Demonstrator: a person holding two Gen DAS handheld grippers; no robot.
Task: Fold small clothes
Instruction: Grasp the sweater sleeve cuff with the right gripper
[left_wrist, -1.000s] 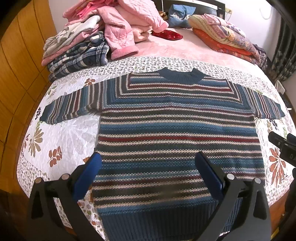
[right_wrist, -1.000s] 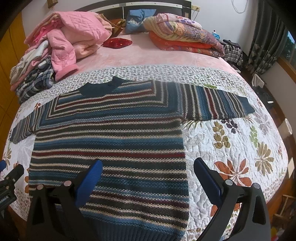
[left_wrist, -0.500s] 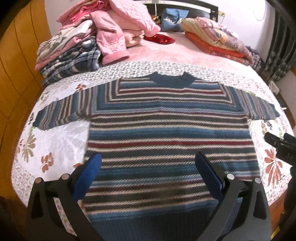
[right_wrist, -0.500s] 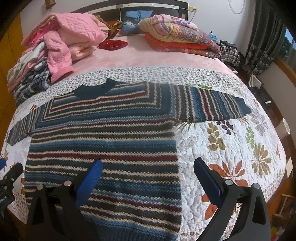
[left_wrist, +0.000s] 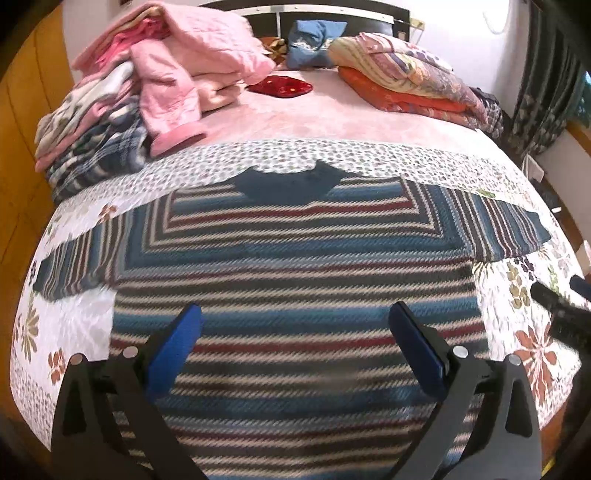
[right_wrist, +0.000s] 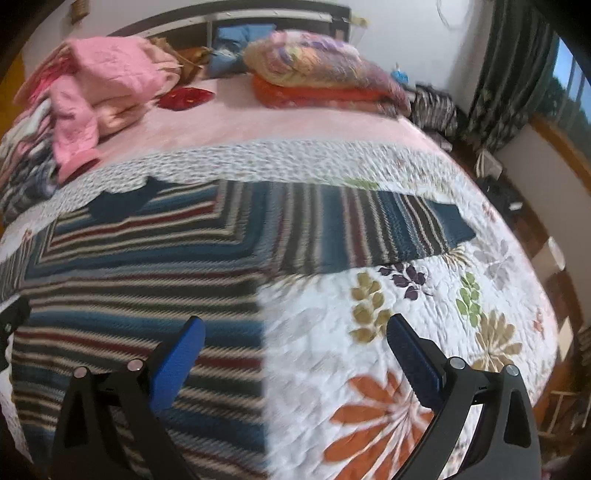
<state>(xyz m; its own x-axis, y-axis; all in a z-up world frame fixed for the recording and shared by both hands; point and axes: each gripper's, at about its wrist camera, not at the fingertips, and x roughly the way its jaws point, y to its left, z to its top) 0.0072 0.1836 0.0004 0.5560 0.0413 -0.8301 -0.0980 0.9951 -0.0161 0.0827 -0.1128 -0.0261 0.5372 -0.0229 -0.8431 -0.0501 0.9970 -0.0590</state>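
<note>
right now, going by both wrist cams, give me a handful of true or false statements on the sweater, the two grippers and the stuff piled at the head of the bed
1. The striped knitted sweater lies flat on the floral quilt with both sleeves spread out. True.
2. The left gripper is shut on the sweater's hem. False: its jaws stand wide open above the sweater and hold nothing.
3. The right gripper is open, with one blue finger over the sweater and the other over bare quilt. True.
4. The sweater's dark blue collar points toward the grippers. False: it points toward the headboard.
5. The pile of pink quilted clothes sits on the sweater. False: it lies apart, beyond the sweater.
</note>
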